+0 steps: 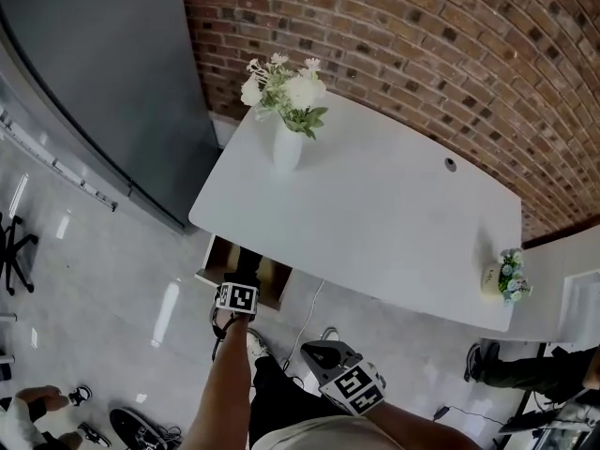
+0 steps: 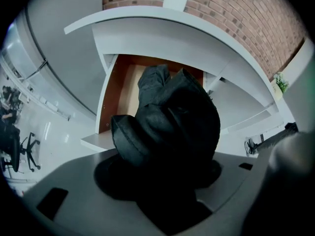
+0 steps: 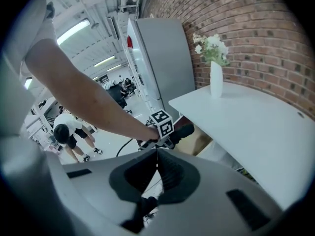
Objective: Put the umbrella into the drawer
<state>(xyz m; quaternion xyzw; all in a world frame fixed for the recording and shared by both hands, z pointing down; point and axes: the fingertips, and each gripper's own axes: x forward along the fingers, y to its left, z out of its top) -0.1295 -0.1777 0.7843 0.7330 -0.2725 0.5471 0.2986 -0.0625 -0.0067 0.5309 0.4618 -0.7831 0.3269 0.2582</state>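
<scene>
A black folded umbrella [image 2: 167, 127] fills the left gripper view, and my left gripper [image 1: 242, 279] is shut on it. It points steeply down, with the umbrella's far end over the open wooden drawer [image 2: 118, 82] under the white table's [image 1: 375, 214] left end. In the head view the umbrella [image 1: 249, 259] shows as a dark shape at the drawer's [image 1: 217, 256] mouth. My right gripper [image 3: 158, 168] hangs back to the right and nearer to me, its jaws shut with nothing between them. From there I see the left gripper's marker cube [image 3: 164, 124] and the umbrella [image 3: 184, 130].
A white vase of flowers [image 1: 287, 111] stands on the table's far left corner and a small flower pot [image 1: 506, 277] at its right edge. A brick wall [image 1: 422, 45] runs behind and a grey cabinet [image 1: 103, 82] stands to the left. People [image 3: 66, 132] and chairs are farther off.
</scene>
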